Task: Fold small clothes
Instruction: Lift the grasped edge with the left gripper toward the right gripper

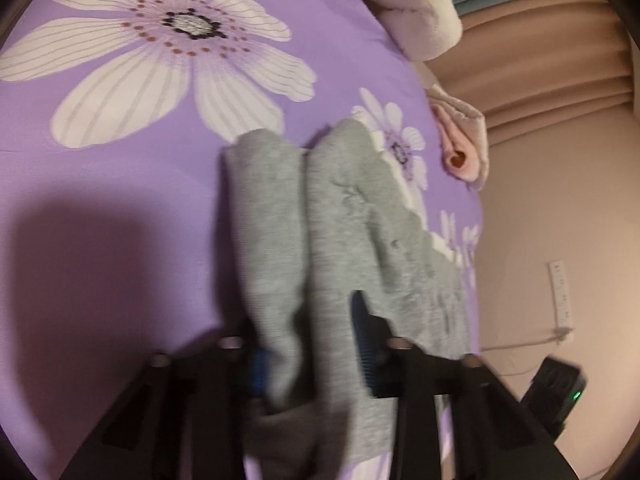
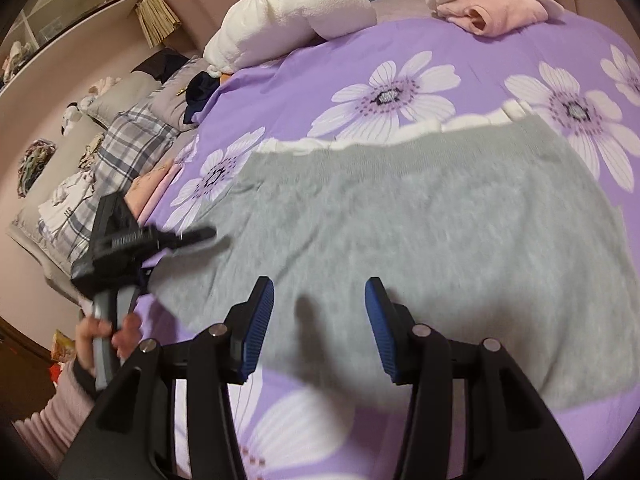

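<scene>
A grey knit garment (image 2: 420, 220) with a white scalloped edge (image 2: 400, 132) lies spread on the purple flowered bedsheet (image 2: 320, 60). In the left wrist view its end (image 1: 348, 220) is bunched into folds and runs back between the blue pads. My left gripper (image 1: 312, 356) is shut on that cloth. The right wrist view shows the left gripper (image 2: 200, 236) at the garment's left edge, held by a person's hand (image 2: 108, 332). My right gripper (image 2: 320, 328) hovers over the garment's near edge, open, with nothing between its pads.
Folded pink clothes (image 2: 492, 12) and a white fluffy bundle (image 2: 288, 12) lie at the bed's far edge. Plaid bedding (image 2: 132, 140) and a shelf (image 2: 60, 12) stand to the left. A black device with a green light (image 1: 556, 384) sits on the floor beside the bed.
</scene>
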### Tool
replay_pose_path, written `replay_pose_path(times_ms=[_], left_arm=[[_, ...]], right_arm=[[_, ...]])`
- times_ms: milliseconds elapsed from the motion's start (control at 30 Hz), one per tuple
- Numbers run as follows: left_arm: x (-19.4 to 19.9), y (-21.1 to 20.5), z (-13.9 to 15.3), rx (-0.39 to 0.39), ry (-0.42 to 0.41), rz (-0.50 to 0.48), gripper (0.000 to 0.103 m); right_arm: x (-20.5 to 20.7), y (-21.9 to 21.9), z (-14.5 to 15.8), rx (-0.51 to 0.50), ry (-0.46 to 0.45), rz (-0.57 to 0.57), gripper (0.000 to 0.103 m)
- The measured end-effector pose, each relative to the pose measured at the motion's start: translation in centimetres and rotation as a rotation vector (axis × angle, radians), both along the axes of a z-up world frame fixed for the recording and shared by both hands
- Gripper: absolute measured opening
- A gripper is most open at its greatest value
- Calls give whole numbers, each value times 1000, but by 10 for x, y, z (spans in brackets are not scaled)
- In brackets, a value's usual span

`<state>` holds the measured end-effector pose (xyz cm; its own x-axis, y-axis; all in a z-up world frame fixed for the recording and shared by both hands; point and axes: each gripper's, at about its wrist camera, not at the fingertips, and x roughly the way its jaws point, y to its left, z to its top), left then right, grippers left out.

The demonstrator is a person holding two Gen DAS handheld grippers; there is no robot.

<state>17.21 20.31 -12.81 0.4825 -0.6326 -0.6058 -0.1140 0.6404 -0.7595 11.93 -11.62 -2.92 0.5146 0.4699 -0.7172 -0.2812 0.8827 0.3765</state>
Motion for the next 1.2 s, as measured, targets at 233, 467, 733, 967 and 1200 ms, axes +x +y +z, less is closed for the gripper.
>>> replay_pose_path(times_ms=[233,467,733,967,1200], left_arm=[[-7,1,3,35,-7,1,14],[-6,-10,32,64,-76,-35,14],[-4,-22,53,92,-118,-66,14],[-4,-29,61,102,-128,-73,14],[-7,-54,86,163,-192,-121,10]], right_arm=[[40,15,-4,-80,7,-32,15],[54,21,-30,-161,77,-8,12],[6,21,-1,-112,22,47,13],[-14,29,-38,-146,77,79,14],[-10,5,-31,25,103,63,15]])
